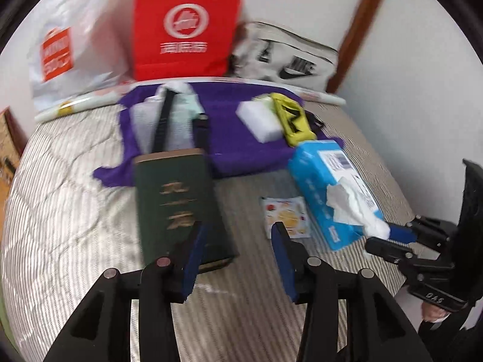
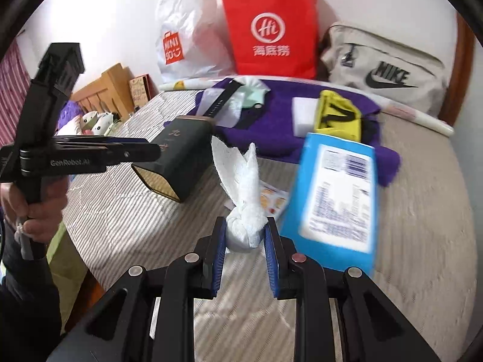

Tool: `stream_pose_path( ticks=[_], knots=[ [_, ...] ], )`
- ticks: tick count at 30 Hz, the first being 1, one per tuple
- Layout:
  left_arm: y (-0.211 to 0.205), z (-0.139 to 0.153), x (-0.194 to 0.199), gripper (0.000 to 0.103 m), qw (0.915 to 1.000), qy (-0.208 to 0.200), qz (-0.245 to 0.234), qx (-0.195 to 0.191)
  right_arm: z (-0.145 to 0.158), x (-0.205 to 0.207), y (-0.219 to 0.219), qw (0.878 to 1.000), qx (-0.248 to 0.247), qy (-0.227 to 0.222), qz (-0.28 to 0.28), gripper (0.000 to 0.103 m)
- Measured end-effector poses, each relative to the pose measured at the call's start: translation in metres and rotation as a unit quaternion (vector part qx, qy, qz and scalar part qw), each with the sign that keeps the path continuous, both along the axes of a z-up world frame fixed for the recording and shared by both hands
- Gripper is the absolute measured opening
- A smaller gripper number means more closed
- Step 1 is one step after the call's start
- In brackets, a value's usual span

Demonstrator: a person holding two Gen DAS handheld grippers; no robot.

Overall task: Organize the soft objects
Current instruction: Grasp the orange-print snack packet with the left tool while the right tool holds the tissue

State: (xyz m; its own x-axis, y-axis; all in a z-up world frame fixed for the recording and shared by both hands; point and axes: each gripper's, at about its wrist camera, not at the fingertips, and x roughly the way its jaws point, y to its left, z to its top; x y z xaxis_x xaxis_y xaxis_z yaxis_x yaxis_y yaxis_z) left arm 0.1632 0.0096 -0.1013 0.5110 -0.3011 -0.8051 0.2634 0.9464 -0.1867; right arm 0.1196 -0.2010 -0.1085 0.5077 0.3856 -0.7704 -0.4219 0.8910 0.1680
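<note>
From the left wrist view, the left gripper (image 1: 238, 249) has its fingers spread with nothing between them, above a striped bed (image 1: 60, 226). Just ahead lies a dark green box (image 1: 178, 205) with gold characters too blurred to read. To its right sits a blue tissue pack (image 1: 320, 181) bearing a white barcode label, and a white tissue (image 1: 353, 208) trails from it to the right gripper (image 1: 389, 235) at the frame's edge. A small printed packet (image 1: 286, 215) lies beside the pack. Behind, a purple cloth (image 1: 229, 141) carries a white sponge block (image 1: 259, 120), a yellow item (image 1: 294, 120) and a black strap (image 1: 164, 117). Against the wall lean a white bag (image 1: 60, 51), a red bag (image 1: 187, 27) and a grey bag (image 1: 286, 57).

From the right wrist view, the right gripper (image 2: 245, 238) pinches the bunched end of the tissue (image 2: 241, 181) between its fingers, the loose end standing up. The blue tissue pack (image 2: 335, 193) is tilted just to the right, blurred. The white bag (image 2: 187, 36) reads "MINISO", the red bag (image 2: 271, 30) "Hi" above Chinese characters, the grey bag (image 2: 386, 60) "NIKE". The left gripper (image 2: 132, 150), marked "GenRobot.AI", is seen side-on near the green box (image 2: 178, 157), held by a hand (image 2: 30, 205).
</note>
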Motion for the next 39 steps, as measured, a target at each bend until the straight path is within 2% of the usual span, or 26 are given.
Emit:
stream_pose_path(
  ticks=[5,10,12,18,30,36,39],
  knots=[
    [-0.043,-0.01,0.003,0.048,0.9985,0.004,-0.035,0.041,-0.007,-0.014,-0.036,1.0,0.018,0.007,-0.016,0.024],
    [-0.07,-0.027,0.008,0.051,0.9966,0.026,-0.053,0.058,-0.014,-0.027,-0.064,0.999,0.021,0.004,-0.036,0.024],
    [-0.08,-0.033,0.01,0.056,0.9956,0.03,-0.058,0.066,-0.018,-0.029,-0.075,0.999,0.02,0.006,-0.044,0.024],
    [-0.103,-0.045,0.017,0.064,0.9915,0.043,-0.073,0.099,-0.032,-0.028,-0.1,0.997,0.03,0.016,-0.068,0.024],
    [-0.126,-0.067,0.04,0.068,0.9825,0.076,-0.095,0.142,-0.043,-0.018,-0.133,0.993,0.061,0.021,-0.095,0.025],
    [-0.119,-0.079,0.053,0.069,0.9827,0.111,-0.087,0.12,-0.049,-0.011,-0.137,0.993,0.064,0.029,-0.098,0.025],
    [-0.117,-0.079,0.052,0.07,0.9835,0.106,-0.088,0.117,-0.051,-0.01,-0.136,0.993,0.063,0.032,-0.095,0.025]
  ],
)
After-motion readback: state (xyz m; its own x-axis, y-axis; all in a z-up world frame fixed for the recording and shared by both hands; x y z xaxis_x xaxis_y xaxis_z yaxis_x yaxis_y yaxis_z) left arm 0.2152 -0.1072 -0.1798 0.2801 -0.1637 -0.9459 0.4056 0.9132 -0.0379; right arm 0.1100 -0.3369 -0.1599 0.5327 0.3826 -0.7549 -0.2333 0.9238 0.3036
